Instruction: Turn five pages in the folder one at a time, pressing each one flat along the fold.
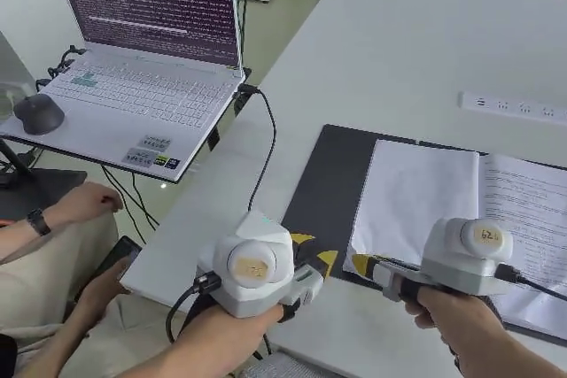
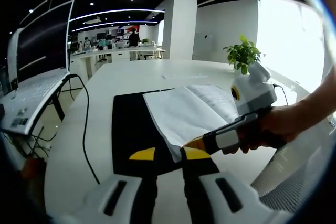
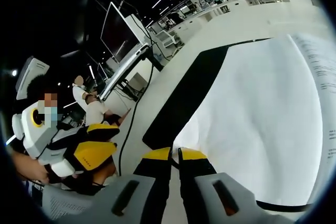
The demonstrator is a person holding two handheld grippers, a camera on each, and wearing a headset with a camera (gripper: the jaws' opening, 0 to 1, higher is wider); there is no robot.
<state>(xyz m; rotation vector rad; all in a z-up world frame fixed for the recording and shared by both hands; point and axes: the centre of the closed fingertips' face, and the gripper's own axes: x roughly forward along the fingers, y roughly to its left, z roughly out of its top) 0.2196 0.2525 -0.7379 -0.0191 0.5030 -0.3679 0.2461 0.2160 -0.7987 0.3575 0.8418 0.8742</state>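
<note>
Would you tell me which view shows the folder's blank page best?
The right gripper view: the blank page spreads wide there, its near corner in the closed jaws of the right gripper. The head view shows it nearly whole but smaller; the left gripper view shows it low and foreshortened.

The left hand grips the left gripper from below, forearm entering at the lower edge of the head view. Its yellow-tipped jaws stand apart with a clear gap and point forward and to the right. The right hand holds the right gripper with the forearm entering from the lower right corner. Its jaws point left, toward the left gripper, and are closed to a hairline gap. The two grippers' tips are near each other but not touching.
</note>
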